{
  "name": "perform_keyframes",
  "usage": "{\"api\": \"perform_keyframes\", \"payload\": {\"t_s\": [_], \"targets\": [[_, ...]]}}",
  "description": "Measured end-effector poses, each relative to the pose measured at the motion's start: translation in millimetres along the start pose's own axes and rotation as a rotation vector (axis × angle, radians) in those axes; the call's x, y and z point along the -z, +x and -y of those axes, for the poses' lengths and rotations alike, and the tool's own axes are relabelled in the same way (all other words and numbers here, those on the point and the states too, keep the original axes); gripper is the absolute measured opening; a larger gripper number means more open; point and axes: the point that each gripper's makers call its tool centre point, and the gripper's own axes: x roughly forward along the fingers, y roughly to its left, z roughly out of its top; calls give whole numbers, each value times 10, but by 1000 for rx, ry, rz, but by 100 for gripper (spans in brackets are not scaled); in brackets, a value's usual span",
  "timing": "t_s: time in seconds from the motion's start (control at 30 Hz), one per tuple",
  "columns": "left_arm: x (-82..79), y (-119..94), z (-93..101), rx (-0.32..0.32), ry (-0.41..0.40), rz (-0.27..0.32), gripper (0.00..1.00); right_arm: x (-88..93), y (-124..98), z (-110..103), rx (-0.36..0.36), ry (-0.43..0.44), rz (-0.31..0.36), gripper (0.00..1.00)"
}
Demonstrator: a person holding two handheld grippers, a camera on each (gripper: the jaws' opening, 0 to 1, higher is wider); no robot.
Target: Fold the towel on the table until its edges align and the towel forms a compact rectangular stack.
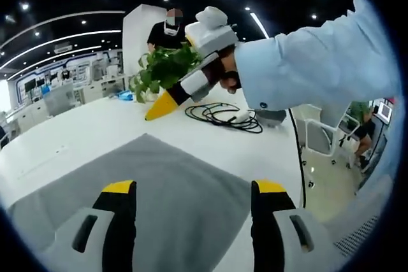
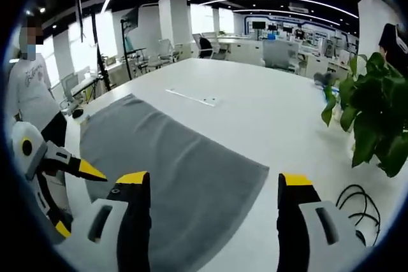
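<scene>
We see a grey towel [image 2: 172,170] lying flat and unfolded on a white table [image 2: 268,109]. In the right gripper view its far edge runs straight from upper left toward a corner at mid-right, and broad bare tabletop extends beyond that edge toward a thin flat strip [image 2: 191,97] lying well apart from the cloth. In the left gripper view a towel corner [image 1: 146,136] points away from us, with bare white surface on either side of it.

The towel [image 1: 172,195] looks soft, matte and faintly napped; the table is smooth and glossy. A leafy potted plant [image 2: 376,119] stands near the table's far side, and a coil of black cable [image 1: 223,116] lies on the tabletop close to it.

The left gripper [image 1: 194,189] hangs over the towel with its yellow-tipped black jaws spread wide, grey cloth showing between them. The right gripper [image 2: 217,183] is likewise spread wide above the towel's near part, holding nothing. In the left gripper view the right gripper [image 1: 159,107] is raised above the table beyond the towel, held by a hand in a light blue sleeve [image 1: 306,55]; we cannot tell its spacing from there.
</scene>
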Motion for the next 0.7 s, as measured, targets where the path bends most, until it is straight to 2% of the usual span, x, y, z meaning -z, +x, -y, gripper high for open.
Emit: {"api": "perform_keyframes", "payload": {"t_s": [0.23,0.43,0.6,0.7], "targets": [[44,142,130,13,-12,-14,74,58,53,60,-5,5,-10,82],[-51,208,404,65,23,-18,74,52,78,91,-11,5,-6,82],[-172,369,674,130,49,-11,73,71,67,84,-13,5,-6,82],[-183,438,783,148,55,-16,72,84,62,112,-15,8,-6,82]]}}
